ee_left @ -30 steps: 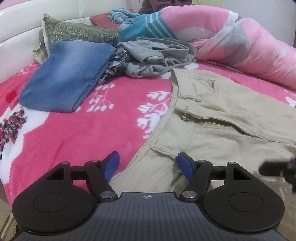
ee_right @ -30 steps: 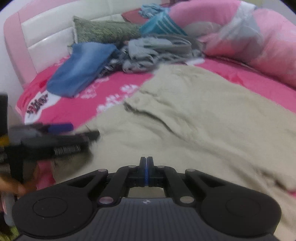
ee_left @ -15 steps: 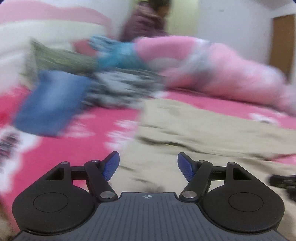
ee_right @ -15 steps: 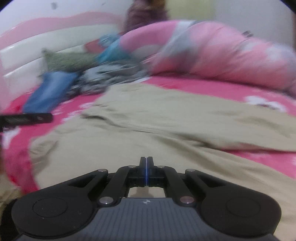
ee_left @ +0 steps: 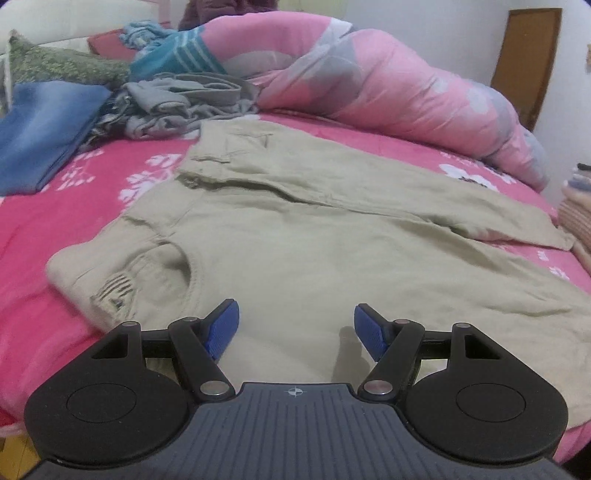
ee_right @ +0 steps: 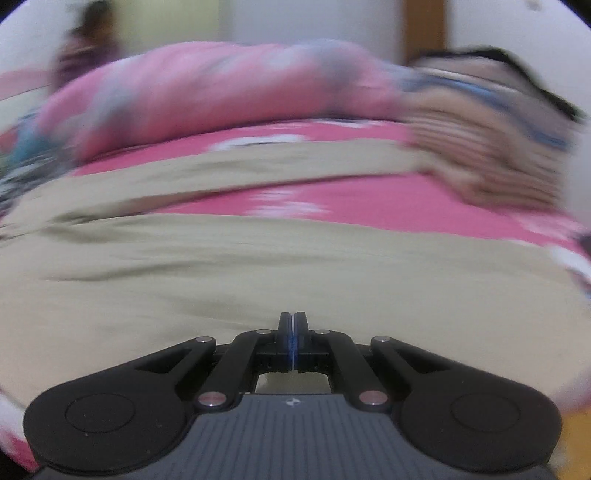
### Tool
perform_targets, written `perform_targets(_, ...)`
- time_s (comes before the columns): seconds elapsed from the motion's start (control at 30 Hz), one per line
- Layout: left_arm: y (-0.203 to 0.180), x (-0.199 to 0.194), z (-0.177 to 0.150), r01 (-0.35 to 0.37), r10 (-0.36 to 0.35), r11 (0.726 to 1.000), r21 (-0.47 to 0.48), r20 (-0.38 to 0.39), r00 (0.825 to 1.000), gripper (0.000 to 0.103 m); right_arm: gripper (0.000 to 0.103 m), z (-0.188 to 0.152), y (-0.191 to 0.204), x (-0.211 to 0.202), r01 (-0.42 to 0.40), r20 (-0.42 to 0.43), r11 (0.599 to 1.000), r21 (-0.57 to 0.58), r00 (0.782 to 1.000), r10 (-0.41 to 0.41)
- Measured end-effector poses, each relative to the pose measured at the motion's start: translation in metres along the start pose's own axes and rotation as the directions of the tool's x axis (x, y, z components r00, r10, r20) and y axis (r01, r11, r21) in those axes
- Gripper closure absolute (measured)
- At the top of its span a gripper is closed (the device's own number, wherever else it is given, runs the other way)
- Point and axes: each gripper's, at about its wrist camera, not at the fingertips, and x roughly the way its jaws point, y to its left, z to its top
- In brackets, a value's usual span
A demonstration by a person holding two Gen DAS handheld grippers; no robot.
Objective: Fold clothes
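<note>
No readable text, label, brand or number shows in either view; the beige trousers (ee_left: 303, 236) carry no legible tag.

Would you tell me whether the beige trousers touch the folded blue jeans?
Apart: the left wrist view shows pink bedspread between beige trousers and blue jeans.

This is a bedroom in a home. A big bed (ee_left: 110, 206) has a pink flower blanket. A puffy pink quilt (ee_left: 388, 85) and a green pillow (ee_left: 62, 64) lie on it, with clothes (ee_left: 177, 99) piled near a white headboard (ee_left: 74, 18).
</note>
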Motion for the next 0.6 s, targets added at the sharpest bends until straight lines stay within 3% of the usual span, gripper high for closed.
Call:
perform_targets(0.17, -0.010, -0.009, 0.000, -0.050, 0.050, 0.998, -0.022, -0.005, 0.999, 0.033, 0.103, -0.007, -0.098, -0.020, 0.158, 0.005, 0.965, 0.209, 0.987, -0.163)
perform_targets(0.37, -0.020, -0.023, -0.010, -0.079, 0.079, 0.994, -0.070, -0.010, 0.997, 0.033, 0.103, -0.014, -0.139, -0.032, 0.084, 0.086, 0.952, 0.295, 0.990, -0.114)
perform_targets(0.47, -0.023, -0.025, -0.016, -0.111, 0.110, 0.992, -0.056, -0.012, 0.994, 0.033, 0.102, -0.027, -0.174, -0.016, 0.098, 0.030, 0.941, 0.323, 0.993, -0.113)
perform_targets(0.57, -0.025, -0.034, -0.017, -0.124, 0.125, 0.990, -0.062, 0.000, 0.992, 0.033, 0.101, -0.047, -0.227, -0.024, 0.171, -0.030, 0.841, 0.514, 0.983, -0.181)
perform_targets(0.6, -0.025, -0.037, -0.017, -0.125, 0.126, 0.990, -0.068, 0.007, 0.992, 0.033, 0.101, -0.053, -0.237, -0.037, 0.130, 0.012, 0.816, 0.564, 0.986, -0.166)
